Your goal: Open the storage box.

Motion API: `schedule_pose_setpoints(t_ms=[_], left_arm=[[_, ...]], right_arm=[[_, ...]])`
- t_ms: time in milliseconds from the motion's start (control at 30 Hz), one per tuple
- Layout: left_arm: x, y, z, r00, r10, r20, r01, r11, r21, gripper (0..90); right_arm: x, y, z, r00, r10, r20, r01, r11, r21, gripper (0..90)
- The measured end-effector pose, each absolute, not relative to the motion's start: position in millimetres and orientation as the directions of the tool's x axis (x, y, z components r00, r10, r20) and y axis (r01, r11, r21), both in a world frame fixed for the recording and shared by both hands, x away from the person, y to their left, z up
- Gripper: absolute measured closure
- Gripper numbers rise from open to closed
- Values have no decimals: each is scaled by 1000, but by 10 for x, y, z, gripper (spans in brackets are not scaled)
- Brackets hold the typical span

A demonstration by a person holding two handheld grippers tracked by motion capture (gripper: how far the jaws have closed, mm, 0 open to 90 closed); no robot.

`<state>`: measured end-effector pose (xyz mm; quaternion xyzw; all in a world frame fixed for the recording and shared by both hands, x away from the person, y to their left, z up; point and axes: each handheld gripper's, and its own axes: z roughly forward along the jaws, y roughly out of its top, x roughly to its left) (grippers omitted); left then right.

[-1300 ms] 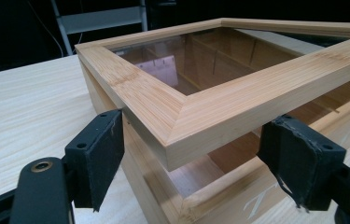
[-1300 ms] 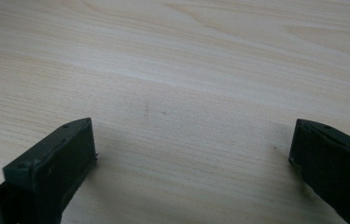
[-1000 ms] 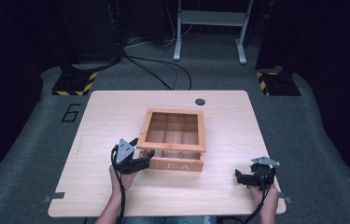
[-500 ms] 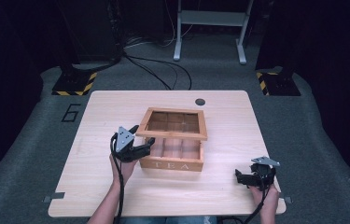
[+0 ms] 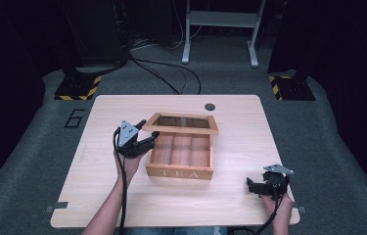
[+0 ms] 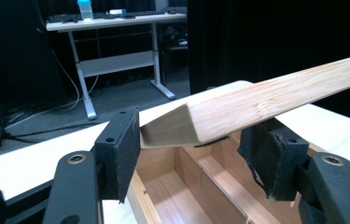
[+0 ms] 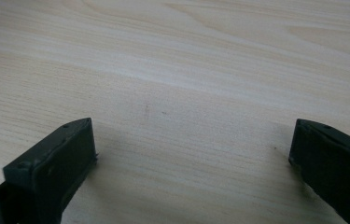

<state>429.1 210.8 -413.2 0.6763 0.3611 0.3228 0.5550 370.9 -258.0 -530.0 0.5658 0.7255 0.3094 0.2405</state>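
A wooden tea box [image 5: 180, 171] with several compartments stands mid-table, its glass-paned lid [image 5: 181, 123] tilted up off the front. My left gripper [image 5: 151, 139] is at the lid's front left corner. In the left gripper view that corner [image 6: 266, 100] lies between the jaws, which have just been closing; one pad [image 6: 123, 149] presses its end, the other its underside, so my left gripper [image 6: 191, 149] is shut on the lid. My right gripper [image 5: 252, 186] rests near the table's front right corner, and in its own view my right gripper [image 7: 191, 154] stands open over bare wood.
The light wooden table [image 5: 240, 122] has a round dark cable hole [image 5: 210, 106] behind the box. Cables and a metal stand's legs [image 5: 220, 29] lie on the floor beyond the far edge. Black-and-yellow striped bases [image 5: 78, 88] flank the table's rear corners.
The box lid has swung up from nearly flat on the box to raised. My left gripper rose and moved away from the person with it, its jaws narrower. The right gripper stayed put.
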Motion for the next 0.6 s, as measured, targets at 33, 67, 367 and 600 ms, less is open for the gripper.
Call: schedule_pose_setpoints(t_ms=[33, 67, 367, 600], left_arm=[[4291, 2108, -4132, 531, 847, 36, 130, -123, 984, 387], [4302, 2108, -4114, 526, 850, 36, 132, -124, 984, 387], [4380, 2152, -4018, 523, 851, 38, 123, -119, 985, 483], [4439, 2179, -3989, 519, 854, 27, 124, -106, 987, 551]], right_arm=[[3709, -2580, -5300, -244, 970, 1, 672, 168, 721, 0], [3709, -2580, -5300, -243, 970, 2, 672, 168, 721, 0], [3708, -2578, -5299, -242, 970, 4, 674, 165, 720, 0], [3708, -2578, -5299, -241, 971, 4, 674, 164, 720, 0]])
